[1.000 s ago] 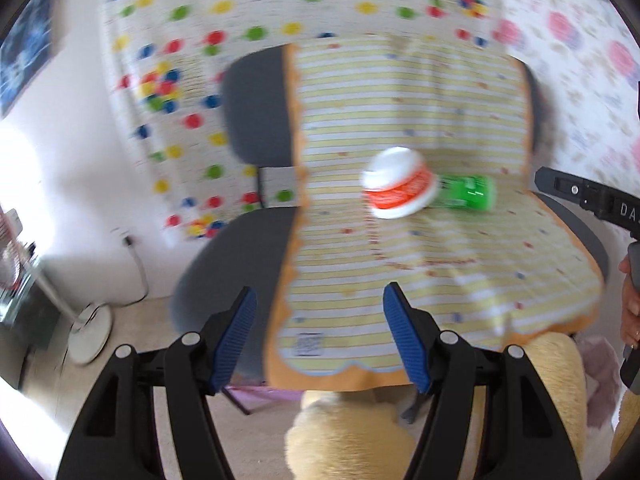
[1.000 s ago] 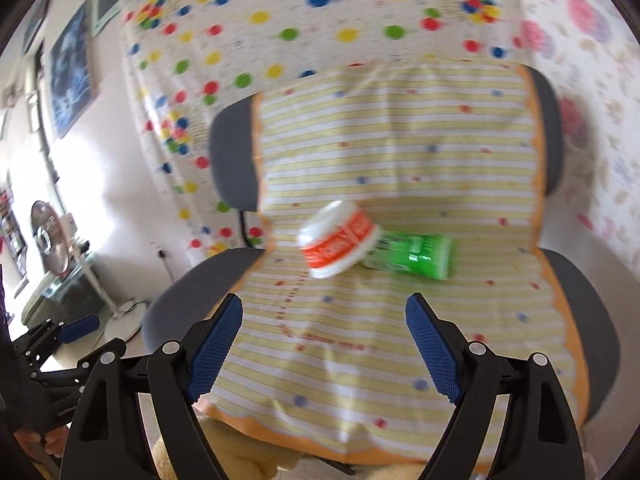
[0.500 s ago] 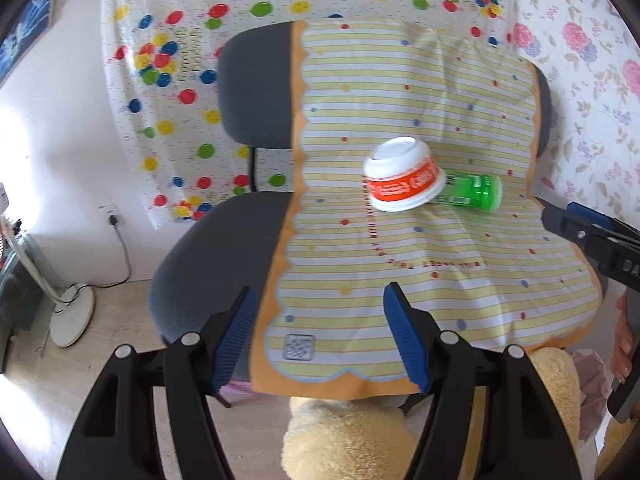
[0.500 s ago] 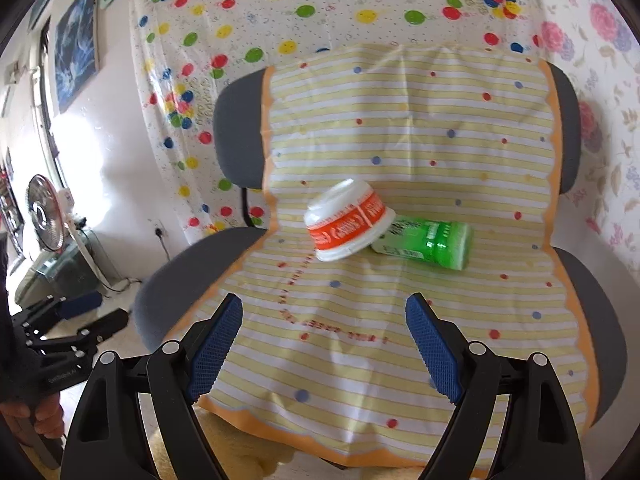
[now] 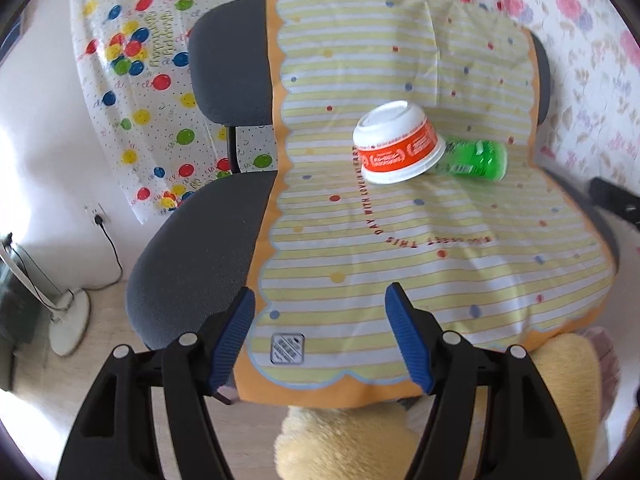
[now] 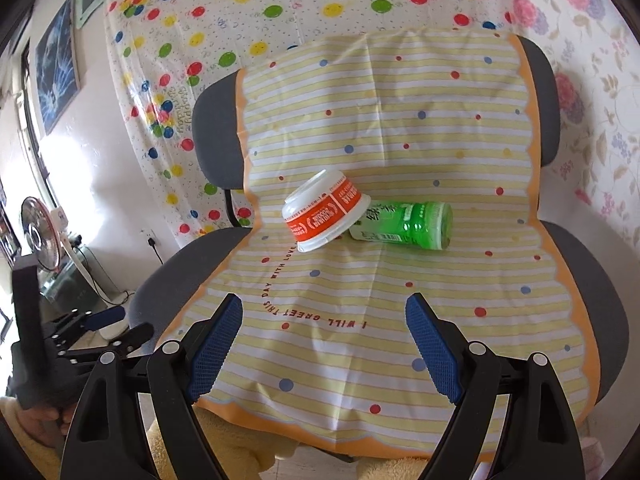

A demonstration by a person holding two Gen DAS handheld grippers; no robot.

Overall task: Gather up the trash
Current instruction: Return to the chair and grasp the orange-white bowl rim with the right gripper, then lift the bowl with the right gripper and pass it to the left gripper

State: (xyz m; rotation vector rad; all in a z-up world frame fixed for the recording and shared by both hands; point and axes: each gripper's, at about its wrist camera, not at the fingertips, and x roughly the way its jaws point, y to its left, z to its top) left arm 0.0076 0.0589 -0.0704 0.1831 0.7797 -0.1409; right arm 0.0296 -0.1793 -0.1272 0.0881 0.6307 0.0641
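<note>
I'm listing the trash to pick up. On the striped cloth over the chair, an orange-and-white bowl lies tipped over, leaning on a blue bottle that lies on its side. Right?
Not quite: the bottle is green, not blue, as the right wrist view shows plainly. The rest holds: the orange-and-white bowl lies tipped over on the striped cloth over the chair, leaning on the bottle, which lies on its side.

A cloth [image 6: 400, 280] drapes over the chair [image 6: 216, 144], seat and backrest. On the seat, the upturned bowl [image 6: 324, 212] lies left of the bottle [image 6: 404, 222], touching it. A fan [image 6: 40, 240] stands at the far left.
</note>
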